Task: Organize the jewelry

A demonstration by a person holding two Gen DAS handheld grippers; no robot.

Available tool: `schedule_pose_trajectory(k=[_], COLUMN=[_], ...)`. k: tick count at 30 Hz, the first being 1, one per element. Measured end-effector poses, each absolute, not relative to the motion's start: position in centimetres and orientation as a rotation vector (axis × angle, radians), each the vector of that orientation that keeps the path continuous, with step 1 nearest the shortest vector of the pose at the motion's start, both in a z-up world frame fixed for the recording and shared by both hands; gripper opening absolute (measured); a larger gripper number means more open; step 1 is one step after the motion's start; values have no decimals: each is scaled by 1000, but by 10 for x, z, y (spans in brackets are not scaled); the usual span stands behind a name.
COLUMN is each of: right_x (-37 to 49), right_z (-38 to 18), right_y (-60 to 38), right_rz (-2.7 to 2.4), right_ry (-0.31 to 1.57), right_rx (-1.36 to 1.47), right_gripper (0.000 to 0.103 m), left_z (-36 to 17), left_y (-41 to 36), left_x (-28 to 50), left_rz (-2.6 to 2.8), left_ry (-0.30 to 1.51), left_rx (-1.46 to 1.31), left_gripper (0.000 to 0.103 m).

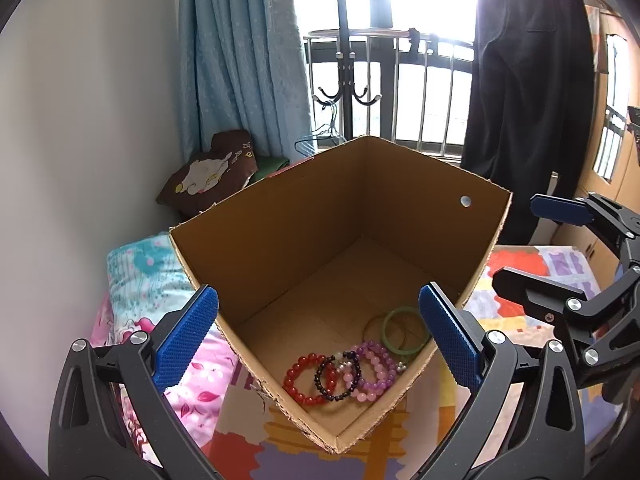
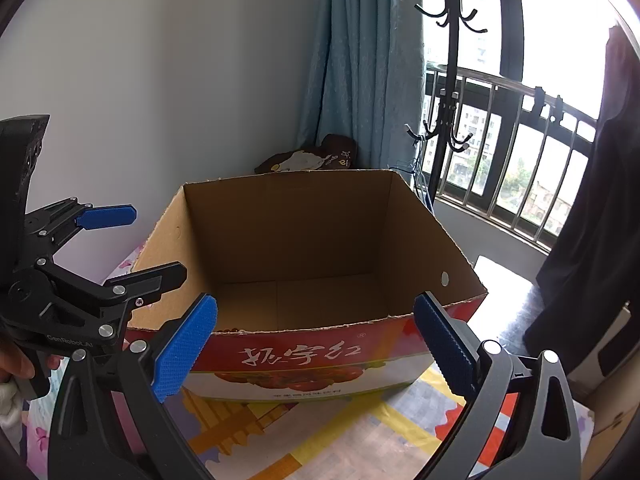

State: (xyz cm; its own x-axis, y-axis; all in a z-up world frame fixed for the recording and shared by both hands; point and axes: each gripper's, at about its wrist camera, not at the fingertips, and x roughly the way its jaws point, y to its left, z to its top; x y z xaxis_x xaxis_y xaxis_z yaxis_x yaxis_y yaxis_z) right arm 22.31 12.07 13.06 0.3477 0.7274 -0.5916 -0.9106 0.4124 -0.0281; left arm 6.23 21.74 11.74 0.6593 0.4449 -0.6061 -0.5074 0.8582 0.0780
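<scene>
Left wrist view: bracelets [image 1: 348, 372] lie in the near corner of the cardboard box [image 1: 280, 220] on the bed. Left gripper [image 1: 320, 334] and right gripper [image 2: 316, 344] fingers apart, holding nothing.

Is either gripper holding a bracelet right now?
No: the left gripper and right gripper are open and empty, and the bracelets lie in the cardboard box.

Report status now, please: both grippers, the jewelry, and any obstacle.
Left gripper open, right gripper open, both empty. Bracelets lie in cardboard box corner. Nothing blocks.
</scene>
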Motion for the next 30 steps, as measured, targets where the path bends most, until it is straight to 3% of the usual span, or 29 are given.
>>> schedule_pose_trajectory(k=[30], right_x=[222], right_z=[130], right_y=[123], right_rz=[1093], right_ry=[548], right_rx=[-396], right_gripper=[97], left_z=[116], left_y=[217], left_x=[63], left_rz=[540], left_ry=[658], left_rx=[-88], left_gripper=[97])
